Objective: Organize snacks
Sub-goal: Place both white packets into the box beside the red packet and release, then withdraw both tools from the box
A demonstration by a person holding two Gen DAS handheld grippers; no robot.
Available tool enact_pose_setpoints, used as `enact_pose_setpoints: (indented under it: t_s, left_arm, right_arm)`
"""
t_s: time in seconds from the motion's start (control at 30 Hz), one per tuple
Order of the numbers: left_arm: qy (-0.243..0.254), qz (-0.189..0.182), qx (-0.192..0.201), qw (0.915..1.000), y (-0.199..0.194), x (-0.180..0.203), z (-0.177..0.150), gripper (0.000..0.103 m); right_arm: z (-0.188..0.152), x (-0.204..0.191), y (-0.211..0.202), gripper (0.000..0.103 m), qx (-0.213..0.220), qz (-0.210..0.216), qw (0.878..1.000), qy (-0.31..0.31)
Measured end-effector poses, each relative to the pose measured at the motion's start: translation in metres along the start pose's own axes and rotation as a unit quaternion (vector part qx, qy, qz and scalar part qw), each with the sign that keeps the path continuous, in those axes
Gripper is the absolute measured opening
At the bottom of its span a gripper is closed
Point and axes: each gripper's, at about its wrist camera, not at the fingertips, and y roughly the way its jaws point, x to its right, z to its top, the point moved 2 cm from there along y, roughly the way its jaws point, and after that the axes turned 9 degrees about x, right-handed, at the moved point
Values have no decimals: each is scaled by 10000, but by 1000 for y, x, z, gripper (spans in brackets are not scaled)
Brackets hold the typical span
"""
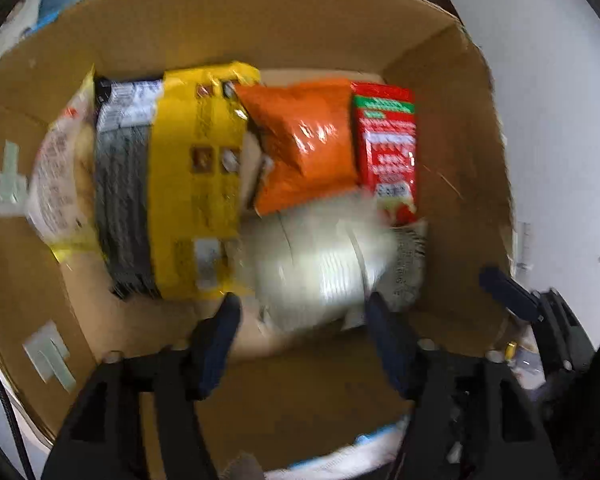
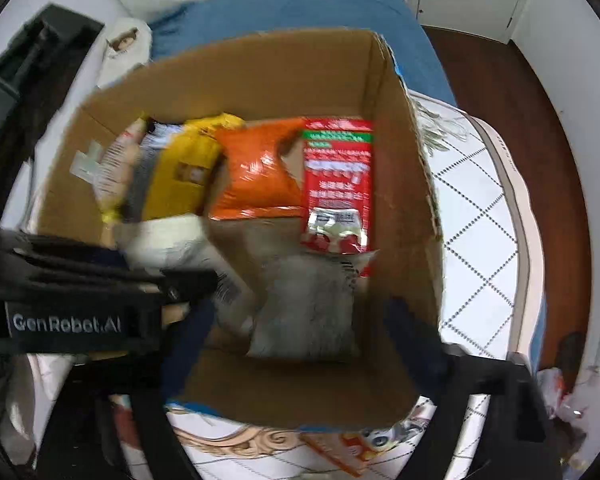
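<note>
An open cardboard box (image 1: 452,128) holds several snack packs: a yellow-and-black pack (image 1: 192,184), an orange bag (image 1: 304,144) and a red packet (image 1: 388,148). My left gripper (image 1: 302,316) points down into the box. Its jaws are apart at either side of a silvery white bag (image 1: 312,264) that rests on the box floor, with a gap beside the bag. My right gripper (image 2: 300,320) is open wide over a grey bag (image 2: 304,308) lying on the box floor (image 2: 236,240); its pads are off the bag. The image is blurred by motion.
The box stands on a white quilted cover (image 2: 476,208) with a blue cloth (image 2: 300,4) behind it. An orange packet (image 2: 340,452) lies outside the near wall. Brown floor (image 2: 540,128) runs along the right, and a black object (image 2: 40,48) sits far left.
</note>
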Motion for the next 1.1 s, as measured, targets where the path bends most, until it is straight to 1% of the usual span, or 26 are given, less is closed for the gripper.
enact_pose_setpoints:
  t_s: [0.07,0.17,0.2,0.37,0.47,0.63,0.7,0.83,1.1]
  left_arm:
    - [-48,-43,89,9999,-1,-3,2,77]
    - [-99,-29,231,9997,-8,-7,2,78]
    - [-91,15,289,9995,-11,-8,2,78]
    - [37,349,882,9955,-40,-14,-6,78]
    - [9,532,1290,9902,-58,-22,-15,78]
    - [-225,585,1756,9825,-86,-35,-34,78]
    - [-219,666,1926,9788,-95,-36,-42,78]
    - [-174,882,2304,9689,-114,-35,-67,78]
    - [-117,1056,2918,9506,-147,-29,-111,78]
  right_arm:
    - [-1,2,3,94,-36,85,9999,55]
    - [-3,1,4,94,-41,69,10000,54]
    - [-4,1,2,94,-26,57,10000,59]
    - [-7,1,-8,94,98,30,9999,78]
    - [-9,-2,-19,94,282,-93,9996,25]
    - [-16,-9,-39,94,538,-130,9985,-7]
    - [-19,-11,-48,94,670,-162,9976,-34]
    - [-27,-14,-67,94,908,-219,9956,-32]
    - [-50,-22,-107,94,1346,-233,9906,-96]
